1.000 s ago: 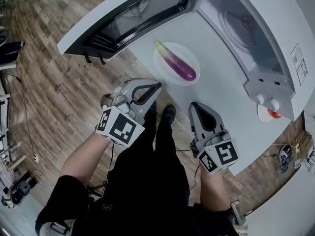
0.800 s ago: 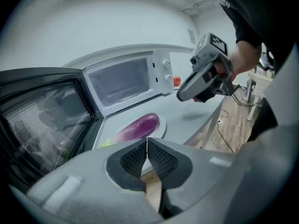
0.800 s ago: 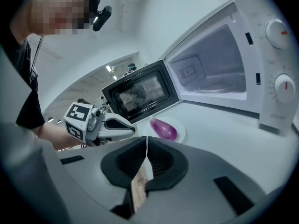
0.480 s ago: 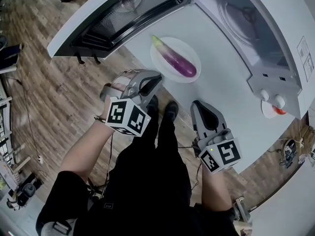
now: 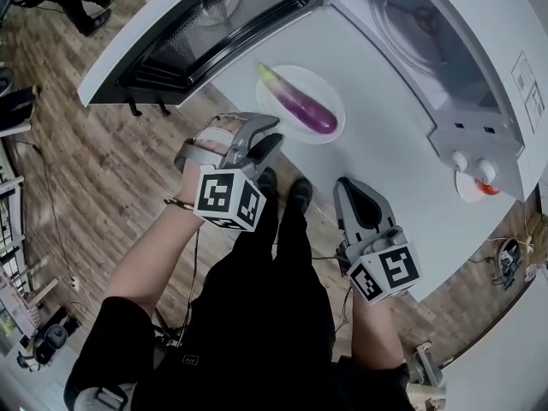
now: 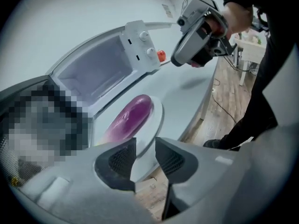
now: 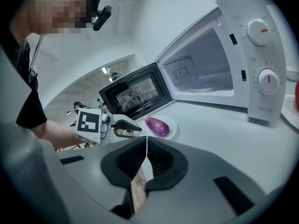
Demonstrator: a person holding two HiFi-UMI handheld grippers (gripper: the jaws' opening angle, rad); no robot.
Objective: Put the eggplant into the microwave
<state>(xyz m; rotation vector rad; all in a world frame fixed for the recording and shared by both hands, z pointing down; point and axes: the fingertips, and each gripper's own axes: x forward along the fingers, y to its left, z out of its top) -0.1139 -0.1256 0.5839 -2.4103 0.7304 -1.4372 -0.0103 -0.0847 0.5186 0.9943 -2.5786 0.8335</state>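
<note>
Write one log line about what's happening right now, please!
left tool: jaws just opening, nothing between | right tool: shut, empty | eggplant: on plate | microwave: door open

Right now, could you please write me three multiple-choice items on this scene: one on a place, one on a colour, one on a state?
1. Where does the eggplant lie? A in a basket; B on the white plate; C in a bowl.
2. What colour is its body? A purple; B yellow; C orange.
3. How is the microwave door? A shut; B open; C taken off.
Answers: 1 B, the plate lies right under it; 2 A, glossy purple with a pale green tip; 3 B, it stands wide, the cavity in view.
</note>
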